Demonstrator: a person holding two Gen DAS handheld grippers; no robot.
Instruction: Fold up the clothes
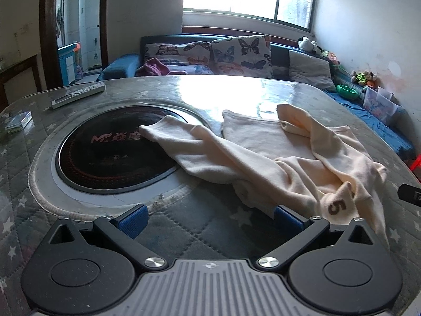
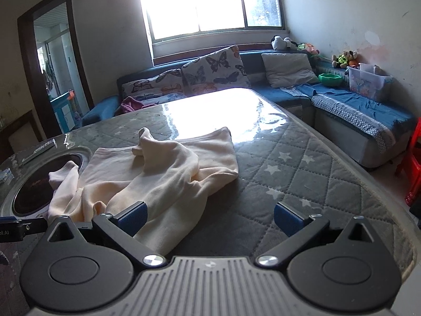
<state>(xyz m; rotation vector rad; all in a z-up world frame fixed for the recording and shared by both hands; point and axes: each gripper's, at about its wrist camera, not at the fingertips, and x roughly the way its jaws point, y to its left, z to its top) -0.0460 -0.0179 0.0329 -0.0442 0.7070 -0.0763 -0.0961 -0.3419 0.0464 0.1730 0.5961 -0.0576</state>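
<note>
A cream long-sleeved garment lies crumpled on the quilted grey table cover; a brown "5" shows on its near corner. One sleeve reaches left over the black round cooktop. My left gripper is open and empty, low over the table, its right finger at the garment's near edge. In the right wrist view the garment lies ahead and left. My right gripper is open and empty, its left finger over the garment's near hem.
A remote and a small box lie at the table's far left. A blue sofa with butterfly cushions runs behind and to the right. A red stool stands at the right. The table's far part shines under window glare.
</note>
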